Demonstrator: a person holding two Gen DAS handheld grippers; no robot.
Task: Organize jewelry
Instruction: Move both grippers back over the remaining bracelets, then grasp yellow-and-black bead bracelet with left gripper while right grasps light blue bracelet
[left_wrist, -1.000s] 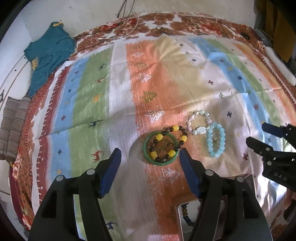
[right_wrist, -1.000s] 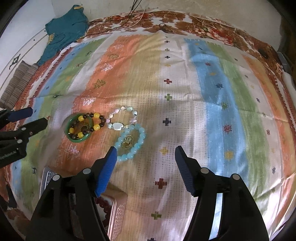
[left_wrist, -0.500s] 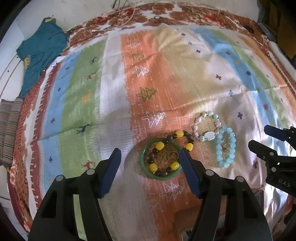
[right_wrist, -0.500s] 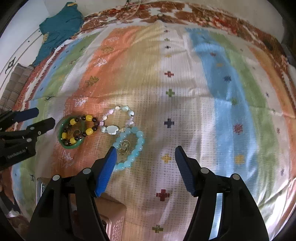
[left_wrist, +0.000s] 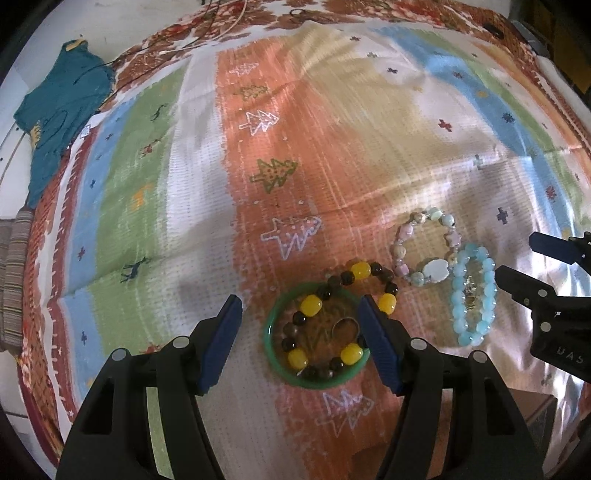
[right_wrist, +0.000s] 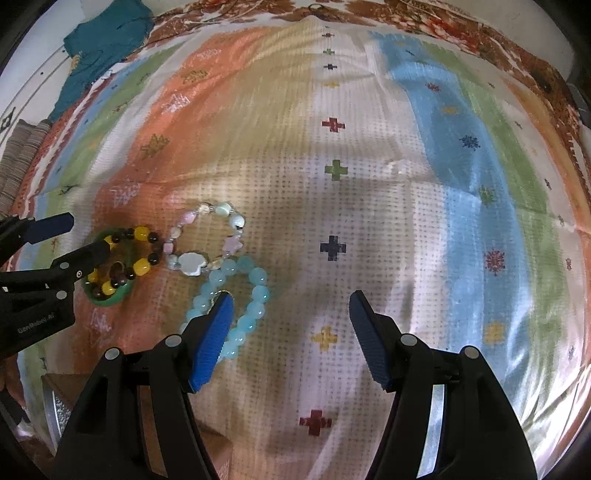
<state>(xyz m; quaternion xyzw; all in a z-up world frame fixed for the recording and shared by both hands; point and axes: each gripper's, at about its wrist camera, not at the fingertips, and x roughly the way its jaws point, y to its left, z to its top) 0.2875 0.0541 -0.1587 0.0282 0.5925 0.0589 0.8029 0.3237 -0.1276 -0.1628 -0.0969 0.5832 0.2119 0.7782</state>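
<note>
On a striped cloth (left_wrist: 332, 155) lies a green bangle (left_wrist: 271, 332) (right_wrist: 107, 301). A yellow-and-dark bead bracelet (left_wrist: 309, 306) (right_wrist: 142, 267) rests across it, with a small ring (left_wrist: 345, 326) inside. To the right lie a pastel bead bracelet (left_wrist: 436, 271) (right_wrist: 190, 262) and a light-blue bead bracelet (left_wrist: 458, 295) (right_wrist: 258, 275). My left gripper (left_wrist: 299, 301) (right_wrist: 88, 234) hangs open above the bangle, its right finger over the bangle's right side. My right gripper (right_wrist: 291, 297) (left_wrist: 515, 254) is open, its left finger over the light-blue bracelet. Neither holds anything.
A brown box with a metal lid (right_wrist: 55, 398) (left_wrist: 532, 406) sits at the near edge between the grippers. A teal garment (left_wrist: 62, 110) (right_wrist: 103, 37) lies at the far left corner, and a striped folded cloth (left_wrist: 13, 277) at the left edge.
Both grippers have sunk closer to the cloth. The jewelry looks larger and sits lower in both views. The box has slid almost out of the left wrist view. Jaws unchanged.
</note>
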